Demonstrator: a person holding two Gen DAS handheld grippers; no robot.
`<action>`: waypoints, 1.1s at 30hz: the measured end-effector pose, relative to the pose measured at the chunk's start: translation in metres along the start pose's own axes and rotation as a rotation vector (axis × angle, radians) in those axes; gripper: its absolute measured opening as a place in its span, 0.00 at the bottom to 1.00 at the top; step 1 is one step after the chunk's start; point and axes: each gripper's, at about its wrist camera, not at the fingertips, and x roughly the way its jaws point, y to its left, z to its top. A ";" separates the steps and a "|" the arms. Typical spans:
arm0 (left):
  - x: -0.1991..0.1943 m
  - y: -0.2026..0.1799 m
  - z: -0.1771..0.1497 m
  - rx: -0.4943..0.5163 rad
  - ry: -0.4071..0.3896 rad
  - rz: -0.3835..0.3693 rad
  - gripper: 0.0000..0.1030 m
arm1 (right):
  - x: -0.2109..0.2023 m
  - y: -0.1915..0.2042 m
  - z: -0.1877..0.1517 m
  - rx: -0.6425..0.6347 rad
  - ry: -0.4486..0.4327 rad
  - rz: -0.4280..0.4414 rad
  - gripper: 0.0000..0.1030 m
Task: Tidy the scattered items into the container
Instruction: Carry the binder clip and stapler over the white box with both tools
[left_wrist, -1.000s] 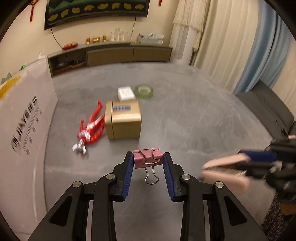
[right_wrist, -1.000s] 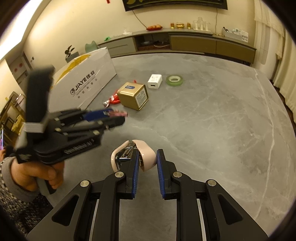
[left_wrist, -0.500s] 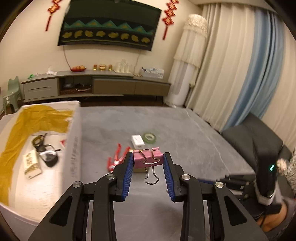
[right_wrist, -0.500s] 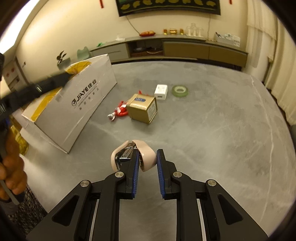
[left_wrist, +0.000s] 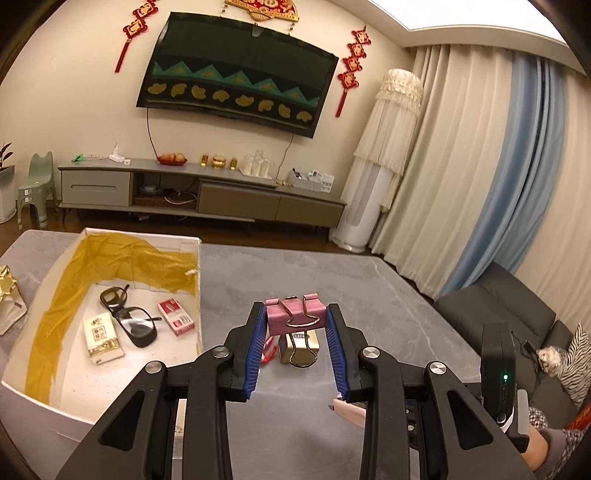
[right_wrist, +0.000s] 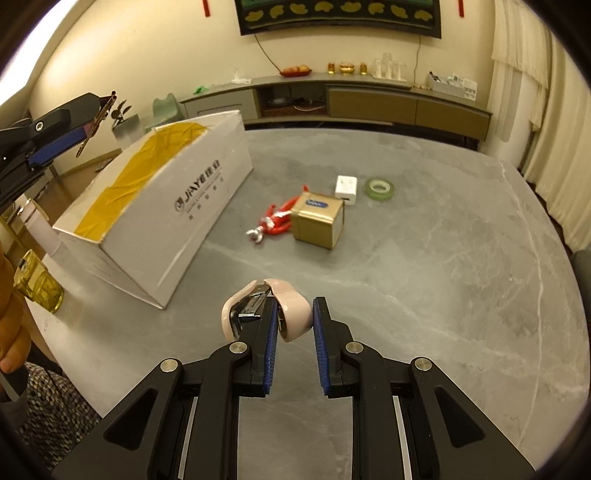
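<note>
Your pink binder clip (left_wrist: 295, 312) sits pinched across its body between the blue pads of your left tongs (left_wrist: 295, 332), one wire handle hanging down beneath it. It looks light and stiff, but the painted steel is probably slick; keep hold on the flat sides as you have it, not on the loose wire loops, which would swivel. In your right tongs (right_wrist: 294, 325) you carry the pink stapler (right_wrist: 264, 310), clamped near one end so that most of it juts left of the pads. It is likely heavier and hard-shelled, and held off-centre like this it may pivot, so do not slacken.

The white cardboard box (left_wrist: 110, 413), lined with yellow tape, lies low and left of the left tongs, open side up; inside it are black glasses (left_wrist: 129, 317), a red-and-white packet (left_wrist: 176, 312) and a white packet (left_wrist: 101, 338). On the grey surface (right_wrist: 443, 280) remain a red toy figure (right_wrist: 275, 219), a gold box (right_wrist: 319, 218), a white charger (right_wrist: 346, 188) and a roll of green tape (right_wrist: 379, 189).

Against a second ago, your left tongs have swung up from looking down at the surface; the box interior now shows fully, and your right tongs have sunk to the lower right corner.
</note>
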 end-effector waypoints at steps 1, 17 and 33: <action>-0.004 0.001 0.002 -0.003 -0.007 -0.001 0.33 | -0.002 0.003 0.001 -0.005 -0.004 0.000 0.19; -0.032 0.020 0.011 -0.038 -0.056 -0.002 0.33 | -0.035 0.045 0.035 -0.084 -0.086 -0.003 0.19; -0.050 0.037 0.017 -0.078 -0.087 0.004 0.33 | -0.050 0.090 0.075 -0.190 -0.142 0.008 0.19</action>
